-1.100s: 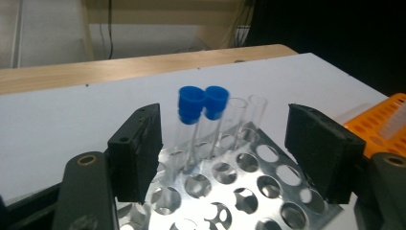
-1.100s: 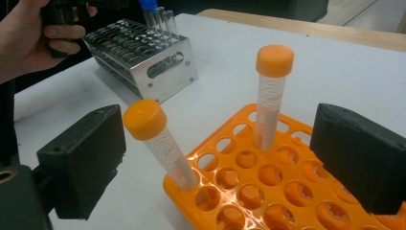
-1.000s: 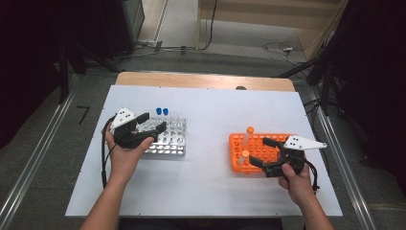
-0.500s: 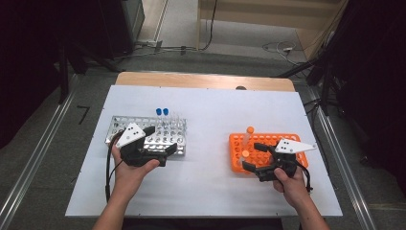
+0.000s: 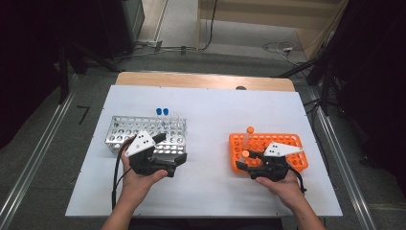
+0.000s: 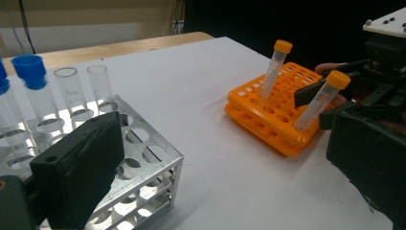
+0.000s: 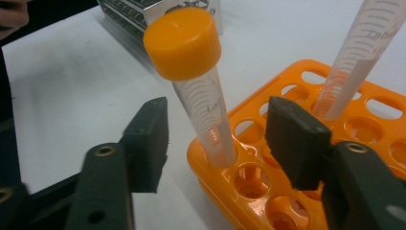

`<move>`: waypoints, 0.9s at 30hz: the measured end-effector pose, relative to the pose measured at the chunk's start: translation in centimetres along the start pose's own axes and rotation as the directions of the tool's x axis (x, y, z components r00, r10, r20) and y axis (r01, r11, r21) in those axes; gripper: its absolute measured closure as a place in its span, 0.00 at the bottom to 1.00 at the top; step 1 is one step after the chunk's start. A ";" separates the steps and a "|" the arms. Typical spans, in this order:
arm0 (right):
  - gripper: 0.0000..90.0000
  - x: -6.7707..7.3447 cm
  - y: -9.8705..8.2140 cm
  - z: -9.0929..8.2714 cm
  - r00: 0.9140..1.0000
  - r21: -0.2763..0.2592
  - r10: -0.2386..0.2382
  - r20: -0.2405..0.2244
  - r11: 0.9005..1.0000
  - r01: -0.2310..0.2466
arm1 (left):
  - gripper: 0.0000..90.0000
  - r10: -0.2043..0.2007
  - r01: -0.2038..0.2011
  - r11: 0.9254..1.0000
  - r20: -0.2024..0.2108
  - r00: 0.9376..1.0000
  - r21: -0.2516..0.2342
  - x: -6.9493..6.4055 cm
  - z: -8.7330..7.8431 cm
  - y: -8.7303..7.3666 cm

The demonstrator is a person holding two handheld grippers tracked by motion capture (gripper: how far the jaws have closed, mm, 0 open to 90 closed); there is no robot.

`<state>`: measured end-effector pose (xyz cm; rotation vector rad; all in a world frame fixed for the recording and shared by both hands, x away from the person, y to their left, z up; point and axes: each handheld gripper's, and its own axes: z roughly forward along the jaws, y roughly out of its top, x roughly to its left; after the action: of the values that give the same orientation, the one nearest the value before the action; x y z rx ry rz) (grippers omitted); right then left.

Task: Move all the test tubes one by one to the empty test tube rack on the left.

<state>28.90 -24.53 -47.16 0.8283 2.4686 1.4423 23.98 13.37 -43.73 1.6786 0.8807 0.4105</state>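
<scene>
My left gripper (image 5: 172, 148) sits at the near right corner of the metal rack (image 5: 124, 129). Its jaws have just opened wide and hold nothing (image 6: 225, 167). Two blue-capped tubes (image 5: 162, 112) and two bare glass tubes (image 6: 67, 88) stand at the rack's far side. My right gripper (image 5: 245, 160) is at the orange rack's (image 5: 287, 143) near left corner. Its jaws have just been closing and flank a tilted orange-capped tube (image 7: 201, 96) in the corner hole, with a gap on each side. A second orange-capped tube (image 7: 354, 57) stands farther back.
The white table top (image 5: 210, 115) lies bare between the two racks. Its wooden far edge (image 5: 201, 80) borders the floor beyond. Dark equipment and cables surround the table.
My left hand drew back from over the metal rack to its near right corner, and its jaws opened wider. My right gripper sank around the front orange-capped tube and its jaws narrowed.
</scene>
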 end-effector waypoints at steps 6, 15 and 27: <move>0.63 0.2 -0.6 0.7 0.999 0.026 -0.040 0.000 0.999 0.040 | 0.00 0.011 -0.011 1.000 0.013 1.000 0.017 -0.5 0.5 -0.2; 0.80 0.2 -0.7 1.0 0.997 0.017 -0.070 0.043 0.997 0.069 | 0.00 0.010 -0.010 1.000 0.024 1.000 0.028 -0.9 1.0 -0.4; 0.80 0.8 0.5 -0.2 0.995 -0.040 -0.065 0.075 0.997 0.068 | 0.00 0.011 -0.013 0.999 0.035 0.999 0.031 -1.2 1.2 -0.4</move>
<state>28.31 -24.02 -46.53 0.7696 2.3797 1.4099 23.84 11.76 -44.27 1.7158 0.8560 0.3762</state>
